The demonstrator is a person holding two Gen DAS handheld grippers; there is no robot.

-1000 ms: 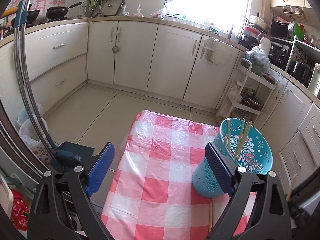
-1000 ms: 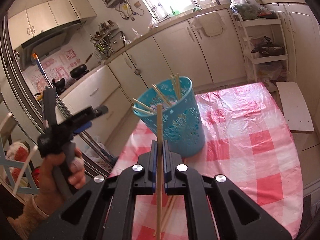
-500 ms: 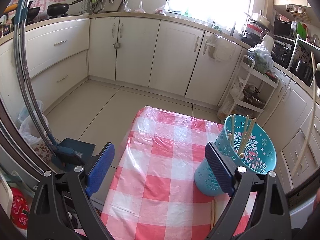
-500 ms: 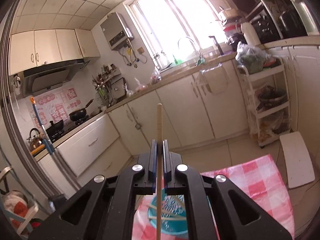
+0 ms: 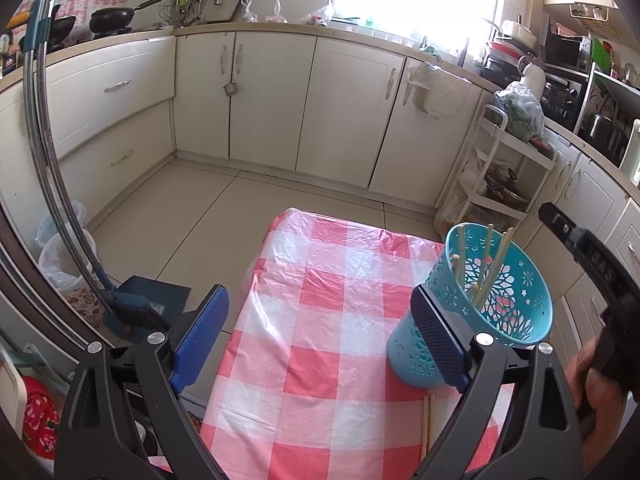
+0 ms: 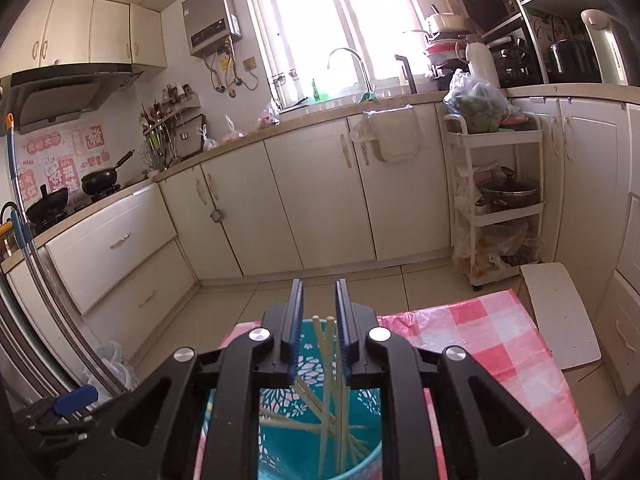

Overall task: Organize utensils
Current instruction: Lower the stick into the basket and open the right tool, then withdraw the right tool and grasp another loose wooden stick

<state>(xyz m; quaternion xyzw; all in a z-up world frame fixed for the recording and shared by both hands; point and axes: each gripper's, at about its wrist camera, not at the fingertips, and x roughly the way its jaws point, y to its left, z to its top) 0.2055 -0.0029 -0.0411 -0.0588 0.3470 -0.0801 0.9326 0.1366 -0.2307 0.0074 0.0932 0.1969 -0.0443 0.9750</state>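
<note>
Right hand-held gripper (image 6: 318, 320): poised directly above the basket mouth, pointing out over the kitchen floor; jaws opening, a narrow gap between the blue pads; chopstick tops visible through that gap, below the pads and not pressed by them; nothing held.
Left hand-held gripper (image 5: 316, 332): jaws wide apart, empty; left pad off the tabletop edge, right pad in front of the basket's near side; contact with the basket impossible to tell.
Basket (image 5: 516, 300): turquoise plastic, round, flared toward the rim, walls pierced with flower and star cut-outs; upright on the right part of the tabletop.
Chopsticks in basket (image 5: 498, 264): several pale, thin sticks; leaning at different angles, tips above the rim; crossed near the bottom in the right wrist view.
Loose chopsticks (image 5: 426, 426): a pale pair flat on the cloth just in front of the basket.
Tabletop (image 5: 320, 320): covered with a pink-and-white checked plastic cloth, wrinkled and glossy.
Hand (image 5: 598, 390): at the right edge, wrapped round the black grip of the right tool.
</note>
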